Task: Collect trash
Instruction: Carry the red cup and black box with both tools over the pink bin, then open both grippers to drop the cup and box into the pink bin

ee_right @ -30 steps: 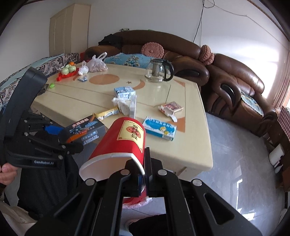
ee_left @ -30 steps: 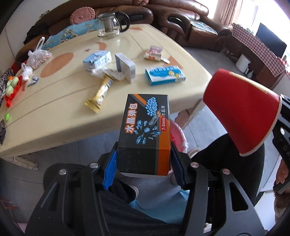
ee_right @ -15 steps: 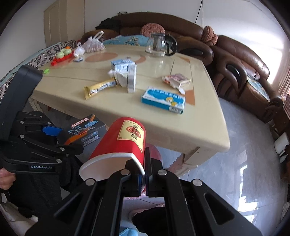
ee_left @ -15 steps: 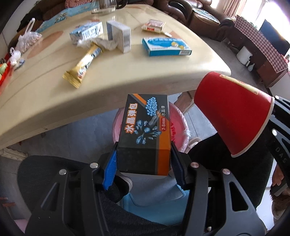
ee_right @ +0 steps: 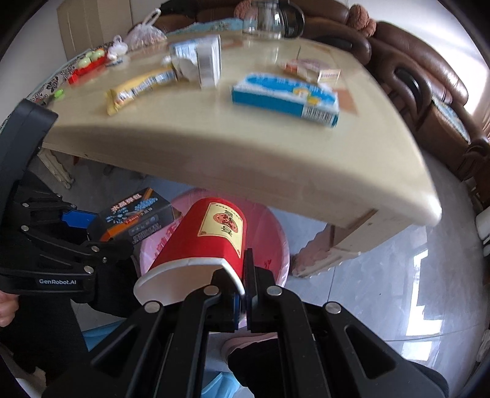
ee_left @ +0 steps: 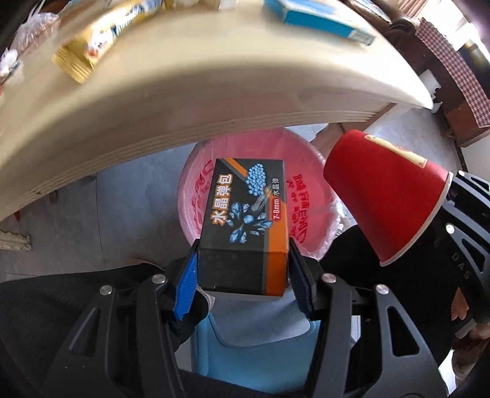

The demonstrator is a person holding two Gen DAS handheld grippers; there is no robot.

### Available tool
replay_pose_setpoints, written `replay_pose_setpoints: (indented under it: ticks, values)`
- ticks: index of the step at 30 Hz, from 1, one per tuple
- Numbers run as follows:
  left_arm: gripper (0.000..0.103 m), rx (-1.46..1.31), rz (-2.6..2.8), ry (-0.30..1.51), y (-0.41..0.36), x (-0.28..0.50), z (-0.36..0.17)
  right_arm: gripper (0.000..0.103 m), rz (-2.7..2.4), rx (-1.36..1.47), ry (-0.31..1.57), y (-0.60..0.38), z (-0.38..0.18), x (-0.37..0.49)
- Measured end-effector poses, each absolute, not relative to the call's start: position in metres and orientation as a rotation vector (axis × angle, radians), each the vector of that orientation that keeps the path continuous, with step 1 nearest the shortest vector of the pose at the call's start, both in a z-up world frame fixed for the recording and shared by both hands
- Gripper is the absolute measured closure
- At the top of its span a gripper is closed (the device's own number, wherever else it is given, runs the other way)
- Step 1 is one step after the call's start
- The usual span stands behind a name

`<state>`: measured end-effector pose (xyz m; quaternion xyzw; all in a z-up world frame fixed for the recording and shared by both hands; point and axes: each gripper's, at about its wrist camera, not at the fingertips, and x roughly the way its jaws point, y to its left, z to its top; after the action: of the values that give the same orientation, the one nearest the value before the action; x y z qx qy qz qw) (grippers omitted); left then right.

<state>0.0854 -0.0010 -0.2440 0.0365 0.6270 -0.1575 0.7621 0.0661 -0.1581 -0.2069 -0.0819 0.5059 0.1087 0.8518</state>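
My left gripper (ee_left: 243, 275) is shut on a black and orange box (ee_left: 248, 220), held over a pink-lined trash bin (ee_left: 306, 202) under the table edge. My right gripper (ee_right: 243, 294) is shut on the rim of a red paper cup (ee_right: 208, 242), held on its side above the same bin (ee_right: 275, 242). The cup also shows at the right of the left wrist view (ee_left: 386, 196), and the box at the left of the right wrist view (ee_right: 137, 217), beside the cup.
The cream table (ee_right: 245, 147) overhangs the bin. On it lie a blue box (ee_right: 284, 98), a yellow snack wrapper (ee_right: 137, 88), a white carton (ee_right: 208, 64), small packets (ee_right: 312, 69) and a glass teapot (ee_right: 269, 18). Brown sofas (ee_right: 428, 76) stand behind.
Both grippers have dropped below the table's front edge with box and cup still held. The pink bin now lies right beneath them.
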Motion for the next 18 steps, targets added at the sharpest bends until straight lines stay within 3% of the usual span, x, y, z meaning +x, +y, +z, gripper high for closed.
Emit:
replay_pose_setpoints:
  ticks: [18]
  values:
    - [0.05, -0.02, -0.304, 1.554, 0.0, 0.128, -0.333, 0.1, 0.218, -0.242, 1.225, -0.151, -0.294, 0.114]
